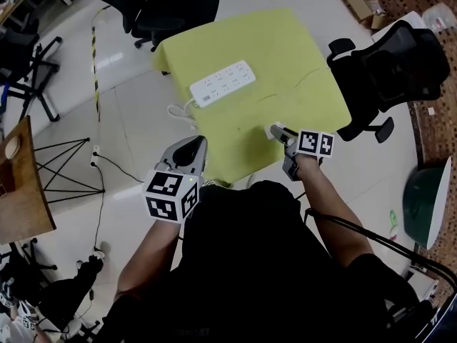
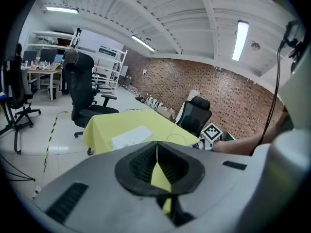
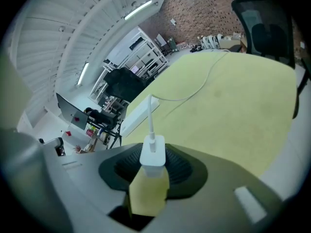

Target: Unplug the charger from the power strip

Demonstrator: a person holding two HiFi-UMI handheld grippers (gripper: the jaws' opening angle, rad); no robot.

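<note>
**Item 1, table** (image 1: 307, 91): covered in yellow-green cloth and carrying the strip and the cable.

**Item 2, strip** (image 1: 223, 83): white, lying flat toward the table's far-left corner, with its cord (image 1: 178, 110) dropping off the left edge. We are seeing no plug in any socket, so we are judging the unplugging done.

**Item 3, charger** (image 3: 153, 155): a white block that our right gripper (image 1: 280, 133) is pinching by its sides, cable end pointing away from us. It is hanging over the table's near edge, well apart from the strip.

**Item 4, cable** (image 3: 194, 92): thin and white, curving from the charger across the cloth toward the far-right edge (we cannot tell where it is ending).

**Item 5, left gripper** (image 2: 156, 149): jaws pressed together on nothing, hovering off the table's near-left corner.

**Hazards, as we are judging them:**
- The charger is sitting close to the near edge, so letting go here or from too high risks it tumbling to the floor.
- The cable is lying slack, so pulling the charger further toward us could drag it taut and tug the block askew in the pinch.
- The smooth casing may be slipping if the pinch loosens.
</note>
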